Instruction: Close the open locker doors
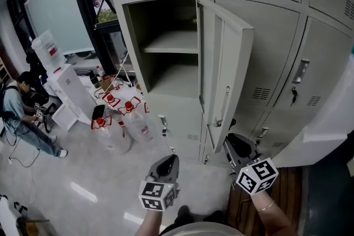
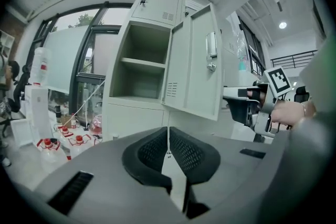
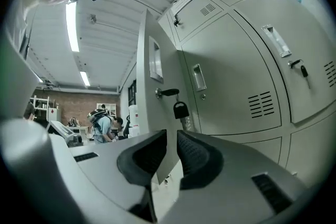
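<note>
Task thing: the open locker door (image 1: 227, 63) hangs in the middle row of the bank. It's swung well out toward the person, with its inner face showing in the head view.
Behind it: an empty compartment (image 1: 166, 72) with one shelf (image 1: 171, 41). The neighbouring lockers (image 1: 265, 58) all look closed, so this seems to be the only door left to do.
Left claw: the left gripper (image 2: 168, 140) has its pads pretty much together, with just a sliver of light between them and nothing in there. It sits low and out front, well apart from the door.
Right claw: the right gripper (image 3: 171, 145) has its jaws a little apart and holds nothing. It's below the door's bottom corner and near it, looking along the outer face without touching.
How it'll handle: probably thin painted sheet metal, so light, stiff and free on its hinges. The paint looks slick, so pads could skate on it.
Where to take it: no need to pinch. A flat push on the outer face, out by the free edge near the recessed handle (image 2: 211, 45), gives the most leverage. The right claw looks better placed for it.
Watch out: a key (image 3: 168, 93) and small padlock (image 3: 181, 110) dangle there and could snag. A hard shove would likely bounce the door back open.
Clutter: the water jugs (image 1: 119, 119) and a person (image 1: 22, 108) are off to the left, clear of the swing.
</note>
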